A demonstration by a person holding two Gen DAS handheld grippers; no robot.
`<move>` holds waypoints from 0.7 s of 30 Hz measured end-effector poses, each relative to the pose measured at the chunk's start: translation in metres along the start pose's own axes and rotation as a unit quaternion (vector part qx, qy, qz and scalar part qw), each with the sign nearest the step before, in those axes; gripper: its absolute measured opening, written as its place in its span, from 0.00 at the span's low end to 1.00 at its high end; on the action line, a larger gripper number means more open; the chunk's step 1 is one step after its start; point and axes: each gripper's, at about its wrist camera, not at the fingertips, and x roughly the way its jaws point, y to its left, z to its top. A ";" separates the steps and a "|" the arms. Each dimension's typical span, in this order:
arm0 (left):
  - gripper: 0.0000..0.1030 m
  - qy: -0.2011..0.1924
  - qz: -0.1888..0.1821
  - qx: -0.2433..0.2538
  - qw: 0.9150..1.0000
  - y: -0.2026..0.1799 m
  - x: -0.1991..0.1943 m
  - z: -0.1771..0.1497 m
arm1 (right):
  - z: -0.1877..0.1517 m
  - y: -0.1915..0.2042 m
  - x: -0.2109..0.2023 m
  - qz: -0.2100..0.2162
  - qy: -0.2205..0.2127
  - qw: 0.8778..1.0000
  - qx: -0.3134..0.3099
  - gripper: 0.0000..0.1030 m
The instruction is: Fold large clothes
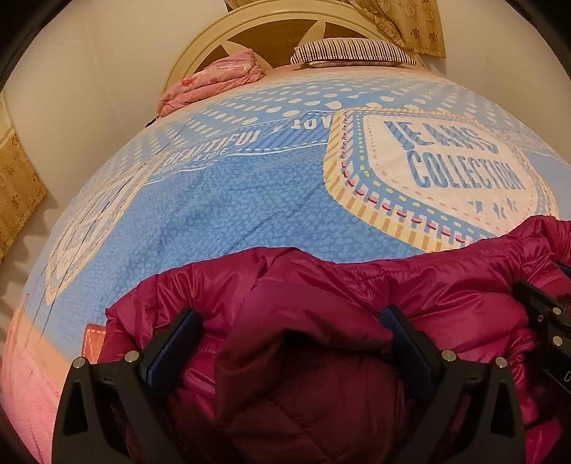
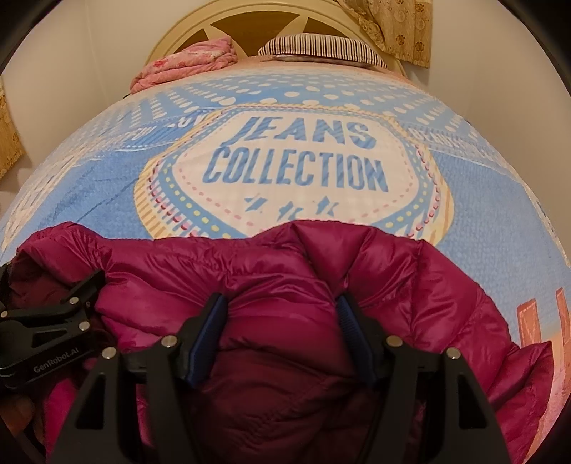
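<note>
A magenta puffer jacket (image 1: 446,271) (image 2: 160,271) lies bunched at the near end of a bed with a blue "JEANS COLLECTION" cover (image 1: 232,200) (image 2: 481,185). My left gripper (image 1: 291,314) stands wide open, low over the jacket's left part. A hump of fabric rises between its fingers, and both blue pads show bare. My right gripper (image 2: 280,298) sits on the jacket's middle; puffy fabric fills its gap and creases at both pads, so it is shut on the jacket. Each gripper shows at the edge of the other's view: right gripper (image 1: 546,314), left gripper (image 2: 53,310).
At the head of the bed lie a striped pillow (image 1: 353,50) (image 2: 321,48) and a folded pink quilt (image 1: 214,82) (image 2: 185,64) against a cream headboard (image 1: 278,25). Patterned curtains (image 1: 410,25) hang on the right. The blue cover spreads flat beyond the jacket.
</note>
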 end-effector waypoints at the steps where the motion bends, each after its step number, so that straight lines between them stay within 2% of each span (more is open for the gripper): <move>1: 0.99 0.000 0.002 0.001 1.000 -0.001 0.000 0.000 | 0.000 0.001 0.000 -0.001 0.000 1.000 -0.001 0.66; 21: 0.99 -0.005 0.017 0.011 1.000 -0.003 -0.001 -0.001 | 0.002 0.005 0.003 -0.014 0.004 1.000 -0.011 0.67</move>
